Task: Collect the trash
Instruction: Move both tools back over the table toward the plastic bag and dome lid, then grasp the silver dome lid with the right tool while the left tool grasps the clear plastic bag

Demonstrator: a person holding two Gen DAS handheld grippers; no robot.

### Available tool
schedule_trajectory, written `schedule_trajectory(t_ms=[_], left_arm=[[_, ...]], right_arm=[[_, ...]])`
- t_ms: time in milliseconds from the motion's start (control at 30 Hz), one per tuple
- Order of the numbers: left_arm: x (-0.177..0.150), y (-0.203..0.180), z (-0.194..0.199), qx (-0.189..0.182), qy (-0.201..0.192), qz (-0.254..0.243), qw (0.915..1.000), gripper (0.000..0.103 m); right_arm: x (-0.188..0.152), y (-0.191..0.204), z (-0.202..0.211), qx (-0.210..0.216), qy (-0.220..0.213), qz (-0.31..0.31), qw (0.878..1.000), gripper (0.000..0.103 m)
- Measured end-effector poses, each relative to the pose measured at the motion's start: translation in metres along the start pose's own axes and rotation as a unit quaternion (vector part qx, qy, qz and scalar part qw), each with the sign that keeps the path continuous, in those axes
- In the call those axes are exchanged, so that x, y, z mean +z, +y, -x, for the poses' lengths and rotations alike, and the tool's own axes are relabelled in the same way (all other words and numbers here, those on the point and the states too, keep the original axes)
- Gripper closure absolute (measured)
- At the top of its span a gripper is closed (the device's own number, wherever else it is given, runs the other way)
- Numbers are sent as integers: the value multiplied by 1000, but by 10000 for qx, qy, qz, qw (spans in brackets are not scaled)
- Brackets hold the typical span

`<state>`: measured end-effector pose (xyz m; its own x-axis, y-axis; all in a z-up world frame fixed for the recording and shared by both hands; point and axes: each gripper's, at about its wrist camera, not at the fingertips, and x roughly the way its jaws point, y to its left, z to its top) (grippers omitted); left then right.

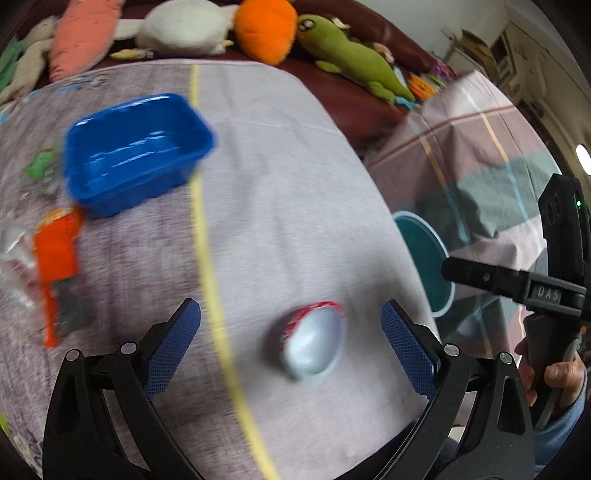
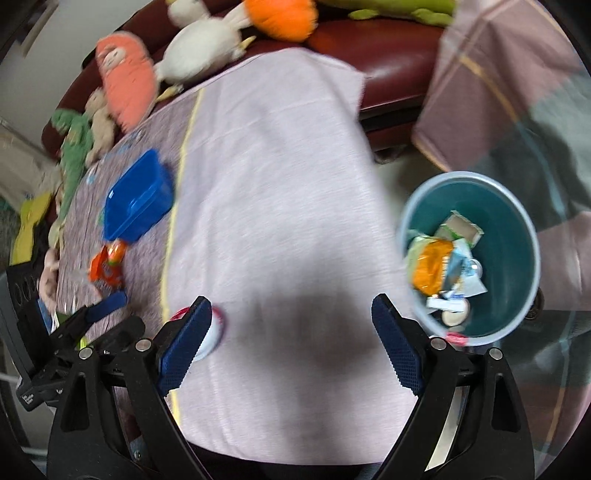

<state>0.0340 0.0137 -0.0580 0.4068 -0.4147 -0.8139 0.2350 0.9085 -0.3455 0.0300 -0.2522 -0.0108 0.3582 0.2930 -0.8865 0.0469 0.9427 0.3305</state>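
A tub (image 1: 136, 151) sits on the cloth-covered table (image 1: 295, 184) toward its far left edge, wrappers (image 1: 55, 273) just before it. A foil lid (image 1: 314, 339) lies near the front edge. The bin (image 2: 517, 266) stands off the table's right edge, scraps (image 2: 443, 269) inside. Plush toys (image 1: 177, 29) line the sofa (image 2: 388, 51) behind.

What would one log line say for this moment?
left gripper: open over cup | right gripper: open, holds nothing | bin: has trash | tray, orange wrapper: on cloth
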Motion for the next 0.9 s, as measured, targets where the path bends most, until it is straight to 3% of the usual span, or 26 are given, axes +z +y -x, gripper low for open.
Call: schedule_trajectory(t_ms=[333,900], left_arm=[[-28,71,36,177,-331,522,9979,5],[-45,180,66,470,-530,1743,9822,5]], right_arm=[[-24,76,-46,60,548,540,9970,19],[-37,106,-105,-5,1001,437,9940,19]])
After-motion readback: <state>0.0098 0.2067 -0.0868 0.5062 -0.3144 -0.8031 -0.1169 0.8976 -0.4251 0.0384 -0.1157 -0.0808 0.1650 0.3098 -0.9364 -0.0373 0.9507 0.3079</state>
